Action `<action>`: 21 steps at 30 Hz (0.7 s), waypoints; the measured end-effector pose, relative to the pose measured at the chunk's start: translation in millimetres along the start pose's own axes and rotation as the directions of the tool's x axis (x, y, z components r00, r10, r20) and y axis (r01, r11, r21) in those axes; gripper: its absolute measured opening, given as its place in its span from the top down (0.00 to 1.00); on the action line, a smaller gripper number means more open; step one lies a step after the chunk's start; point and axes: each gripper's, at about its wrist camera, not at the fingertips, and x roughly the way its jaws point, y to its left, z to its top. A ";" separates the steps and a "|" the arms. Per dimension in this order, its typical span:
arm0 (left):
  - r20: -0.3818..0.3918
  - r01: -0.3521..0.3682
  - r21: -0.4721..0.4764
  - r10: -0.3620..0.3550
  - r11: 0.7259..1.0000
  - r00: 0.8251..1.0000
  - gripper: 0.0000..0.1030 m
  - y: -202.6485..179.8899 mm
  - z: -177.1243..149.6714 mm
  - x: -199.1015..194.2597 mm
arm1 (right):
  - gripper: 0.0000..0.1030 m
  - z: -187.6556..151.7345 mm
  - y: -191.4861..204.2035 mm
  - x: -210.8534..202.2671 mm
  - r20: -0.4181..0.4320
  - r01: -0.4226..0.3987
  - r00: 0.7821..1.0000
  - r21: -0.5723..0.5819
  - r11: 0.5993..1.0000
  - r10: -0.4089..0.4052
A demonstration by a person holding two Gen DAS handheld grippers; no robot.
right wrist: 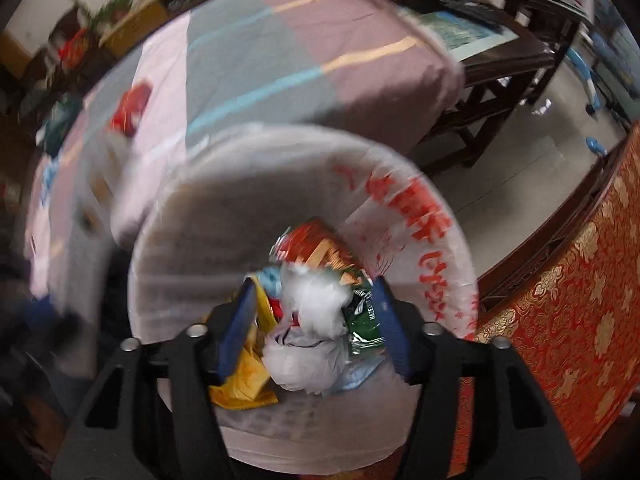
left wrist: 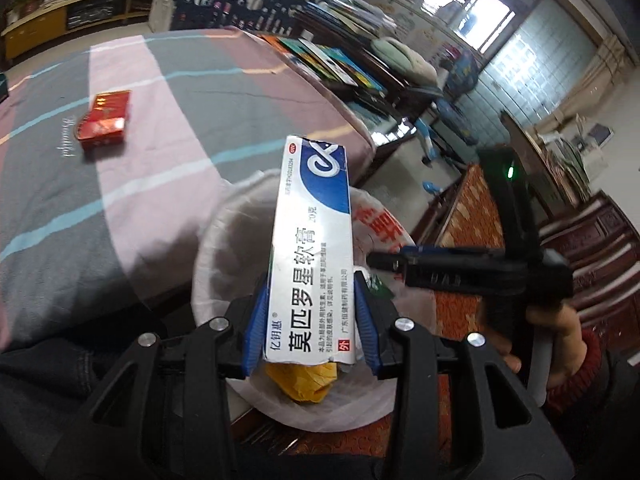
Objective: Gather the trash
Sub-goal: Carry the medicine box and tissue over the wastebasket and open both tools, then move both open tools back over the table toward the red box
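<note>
The left gripper [left wrist: 310, 320] is seen clamped on a long white-and-blue cardboard ointment box [left wrist: 310, 248], both blue pads pressed flat against the box's sides. The box is held over a round bin lined with a white plastic bag printed in red [left wrist: 216, 248], which stands just beside the bed. A crumpled yellow wrapper [left wrist: 306, 384] is visible in the bin beneath the box.

The right gripper [right wrist: 316, 320] is pointed down into the same bin [right wrist: 440, 240], its jaws standing apart with nothing pressed between the pads. Below them, a wad of white tissue [right wrist: 312, 320], a green foil packet [right wrist: 364, 320] and a red-and-orange wrapper [right wrist: 316, 240] are noted among the trash inside; the view is blurred. In the left wrist view, the right gripper [left wrist: 376, 260] is carried by a hand [left wrist: 560, 344] in a red cuff.

Further off, a red rectangular packet [left wrist: 105, 118] lies on the pink, grey and blue striped bedspread [left wrist: 180, 120], well apart from the bin.
</note>
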 end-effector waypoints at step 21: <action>0.131 -0.438 -0.351 0.506 0.828 0.852 0.13 116.0 2.3 -66.1 | 0.04 1.1 91.0 -73.8 0.571 0.154 0.820 -0.152 0.976 -0.040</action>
